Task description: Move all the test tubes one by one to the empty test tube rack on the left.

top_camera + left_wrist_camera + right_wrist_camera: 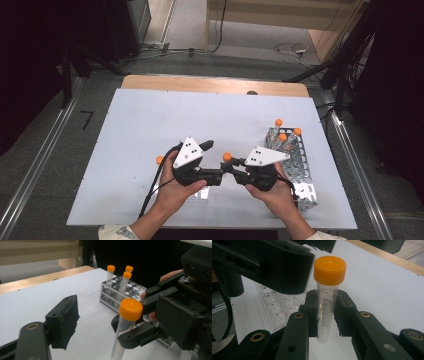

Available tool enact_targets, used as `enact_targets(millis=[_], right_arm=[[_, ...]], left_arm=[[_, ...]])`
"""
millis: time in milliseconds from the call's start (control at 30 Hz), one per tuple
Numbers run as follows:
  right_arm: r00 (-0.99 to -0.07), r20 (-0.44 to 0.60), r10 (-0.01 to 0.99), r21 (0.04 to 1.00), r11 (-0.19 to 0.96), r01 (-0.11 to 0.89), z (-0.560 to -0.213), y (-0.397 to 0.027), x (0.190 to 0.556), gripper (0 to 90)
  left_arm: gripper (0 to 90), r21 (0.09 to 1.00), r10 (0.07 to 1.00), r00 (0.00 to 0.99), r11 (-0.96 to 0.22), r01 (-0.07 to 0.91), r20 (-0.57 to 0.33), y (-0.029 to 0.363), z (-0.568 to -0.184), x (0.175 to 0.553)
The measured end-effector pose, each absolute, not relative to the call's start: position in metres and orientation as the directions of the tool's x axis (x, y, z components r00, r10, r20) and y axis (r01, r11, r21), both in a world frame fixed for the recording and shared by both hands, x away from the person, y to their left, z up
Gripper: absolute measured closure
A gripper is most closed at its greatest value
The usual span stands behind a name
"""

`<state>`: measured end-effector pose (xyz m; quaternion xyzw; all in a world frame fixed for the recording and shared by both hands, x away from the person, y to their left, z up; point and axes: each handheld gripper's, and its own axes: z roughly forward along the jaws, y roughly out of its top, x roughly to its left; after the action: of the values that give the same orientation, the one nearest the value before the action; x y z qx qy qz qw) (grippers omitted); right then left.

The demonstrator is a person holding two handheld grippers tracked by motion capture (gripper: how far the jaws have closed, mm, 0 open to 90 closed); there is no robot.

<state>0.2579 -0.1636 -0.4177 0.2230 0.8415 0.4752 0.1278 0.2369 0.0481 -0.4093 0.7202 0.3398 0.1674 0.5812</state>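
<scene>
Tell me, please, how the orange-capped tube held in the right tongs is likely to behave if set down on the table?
The tube looks empty and clear, so probably light. Its tall, narrow body under a wide orange cap would likely tip if stood alone, then roll. The smooth plastic may slip, though the right tongs clamp it firmly.

I see both grippers, matte black plastic w/ brass-ringed pivot holes on the jaw arms. Left gripper [207, 161] & right gripper [231, 168] each carry a pale three-cornered top plate w/ dark dots; black cable trails off the left. Light cuffs at near edge.
</scene>
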Motion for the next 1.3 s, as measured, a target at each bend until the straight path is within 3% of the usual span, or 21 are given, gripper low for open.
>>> enact_targets(millis=[267, 600, 1033, 1300], right_arm=[[-0.870, 0.000, 0.493, 0.857, 0.448, 0.254, -0.419, -0.163, 0.258, 71.7], [-0.870, 0.005, 0.493, 0.859, 0.443, 0.257, -0.418, -0.163, 0.258, 71.8], [-0.873, 0.009, 0.488, 0.857, 0.445, 0.258, -0.419, -0.162, 0.258, 71.8], [-0.874, 0.013, 0.485, 0.860, 0.441, 0.257, -0.419, -0.162, 0.257, 71.3]], left_arm=[[41.5, 0.966, 0.679, 0.726, -0.098, 0.238, -0.110, 0.040, -0.410, 0.233], [55.7, 0.971, 0.675, 0.736, -0.130, 0.200, -0.061, 0.034, -0.415, 0.229], [70.1, 0.971, 0.682, 0.729, -0.132, 0.197, -0.055, 0.035, -0.417, 0.229], [71.1, 0.973, 0.680, 0.731, -0.128, 0.191, -0.054, 0.036, -0.416, 0.229]])
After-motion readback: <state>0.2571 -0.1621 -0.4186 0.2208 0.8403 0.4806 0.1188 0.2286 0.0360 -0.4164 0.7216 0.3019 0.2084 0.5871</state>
